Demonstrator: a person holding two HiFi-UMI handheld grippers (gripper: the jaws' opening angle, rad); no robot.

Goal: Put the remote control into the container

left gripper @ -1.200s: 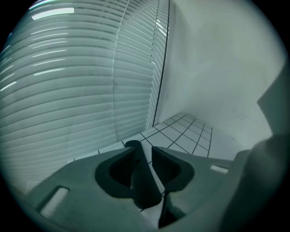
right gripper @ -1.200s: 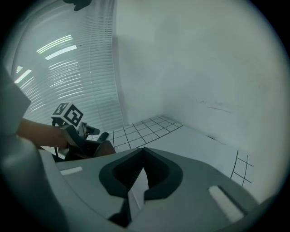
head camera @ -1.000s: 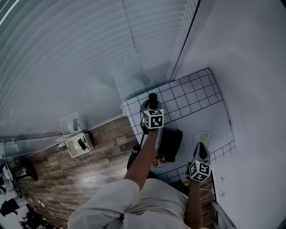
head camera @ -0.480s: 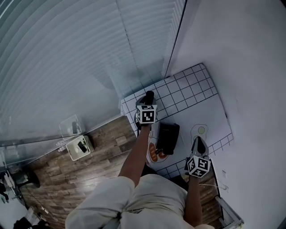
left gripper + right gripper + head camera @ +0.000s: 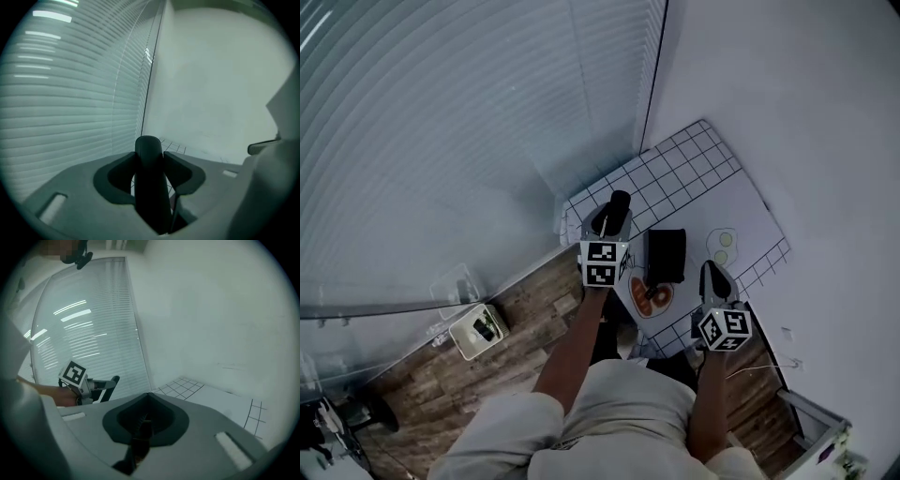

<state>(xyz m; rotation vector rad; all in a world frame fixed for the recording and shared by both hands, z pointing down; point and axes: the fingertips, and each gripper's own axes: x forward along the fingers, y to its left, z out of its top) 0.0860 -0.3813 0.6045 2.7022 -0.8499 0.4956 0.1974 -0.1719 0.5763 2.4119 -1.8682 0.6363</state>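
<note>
Remote control (image 5: 149,178) sat clamped in my left gripper (image 5: 610,223) at ten o'clock from the black container (image 5: 666,255), free end leading, presumably for insertion, while my right gripper (image 5: 713,277) stayed out of the way, closed on nothing.

Remote control (image 5: 149,178): plain black. Container (image 5: 666,255): black. Table top (image 5: 675,173): white, with a thin black grid at 2 ends and a plain white middle. Plate (image 5: 652,296): white with orange-red markings. Blinds (image 5: 441,141): pale blue-grey horizontal slats. Floor (image 5: 525,309): brown wood planks. Wall (image 5: 787,94): white. Left gripper (image 5: 613,217) and right gripper (image 5: 713,279): grey bodies, cubes with black-and-white square markers.
</note>
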